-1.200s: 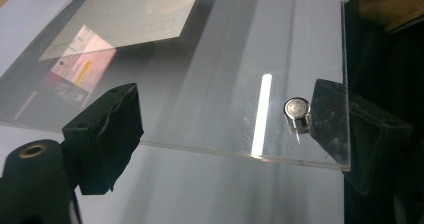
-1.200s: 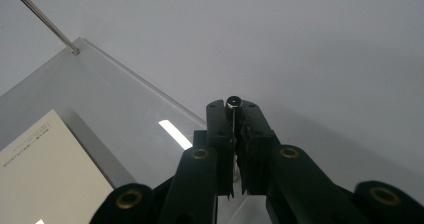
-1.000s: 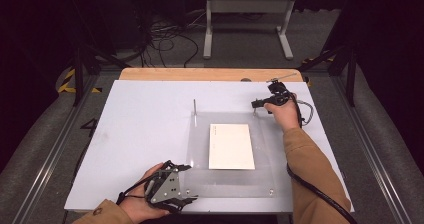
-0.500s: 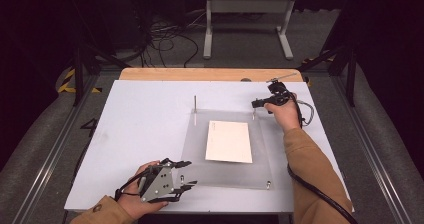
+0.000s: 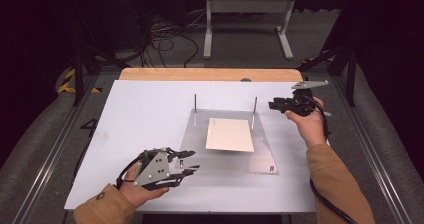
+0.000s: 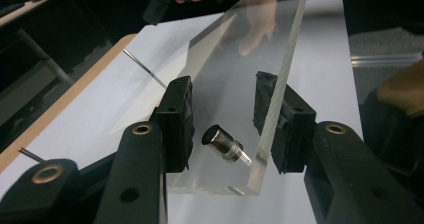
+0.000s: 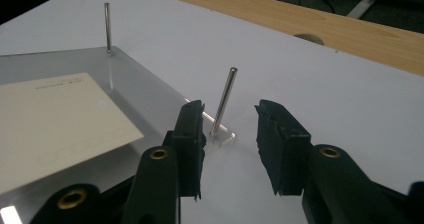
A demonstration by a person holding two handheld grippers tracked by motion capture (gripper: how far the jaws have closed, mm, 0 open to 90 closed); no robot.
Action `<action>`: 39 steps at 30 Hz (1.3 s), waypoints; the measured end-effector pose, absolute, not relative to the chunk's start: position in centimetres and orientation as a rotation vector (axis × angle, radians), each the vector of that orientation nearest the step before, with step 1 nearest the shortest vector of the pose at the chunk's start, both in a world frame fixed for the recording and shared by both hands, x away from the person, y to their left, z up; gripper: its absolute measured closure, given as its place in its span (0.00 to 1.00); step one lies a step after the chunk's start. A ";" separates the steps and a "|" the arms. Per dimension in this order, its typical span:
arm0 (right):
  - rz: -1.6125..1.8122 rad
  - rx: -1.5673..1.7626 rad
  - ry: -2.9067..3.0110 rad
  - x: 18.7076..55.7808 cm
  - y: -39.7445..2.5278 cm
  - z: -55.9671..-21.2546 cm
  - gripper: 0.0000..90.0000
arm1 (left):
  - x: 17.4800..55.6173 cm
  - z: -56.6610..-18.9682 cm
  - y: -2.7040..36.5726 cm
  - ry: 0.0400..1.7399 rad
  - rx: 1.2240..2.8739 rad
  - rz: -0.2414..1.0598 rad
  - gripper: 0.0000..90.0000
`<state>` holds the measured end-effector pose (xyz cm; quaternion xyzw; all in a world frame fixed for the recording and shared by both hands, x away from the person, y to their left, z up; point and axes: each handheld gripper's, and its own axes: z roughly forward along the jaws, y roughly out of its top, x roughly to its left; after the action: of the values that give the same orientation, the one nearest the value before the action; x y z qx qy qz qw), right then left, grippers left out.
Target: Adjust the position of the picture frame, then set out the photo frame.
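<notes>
The clear acrylic plate [image 5: 227, 144] was held at its near left corner between the jaws of the left gripper [image 5: 187, 164], which were closed against both faces, presumably so that the near edge could be lifted or steered. In the left gripper view, the plate corner [image 6: 250, 179] lay between the pads, with a small metal standoff [image 6: 222, 143] set in the plate just ahead of them. A cream card [image 5: 231, 135] rested on the plate, beyond the left gripper. The right gripper [image 5: 274, 105] was positioned at the far right corner, jaws apart and holding nothing. In the right gripper view, 1 upright steel pin [image 7: 223, 101] stood just ahead of the gap between the pads, and a 2nd pin [image 7: 107, 26] stood farther off to the left. The pins were judged to locate the plate's far corners.
</notes>
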<state>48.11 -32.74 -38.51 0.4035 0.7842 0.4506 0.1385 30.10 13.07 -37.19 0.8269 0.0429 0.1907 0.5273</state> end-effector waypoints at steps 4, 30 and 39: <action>1.355 1.161 2.260 45.8 -34.1 -39.0 0.67 | 30.8 -36.3 13.1 0.114 1.963 0.429 0.66; 1.428 1.178 2.227 39.7 -36.7 -41.9 0.57 | 36.5 -31.0 12.7 0.170 1.932 0.264 0.69; 1.432 1.176 2.232 39.5 -36.8 -41.9 0.57 | 37.8 -29.9 12.3 0.195 1.911 0.306 0.69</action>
<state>39.51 -36.81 -41.85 0.4026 0.7638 0.4900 0.1201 37.75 12.31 -29.89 0.8118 0.0829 0.1299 0.5633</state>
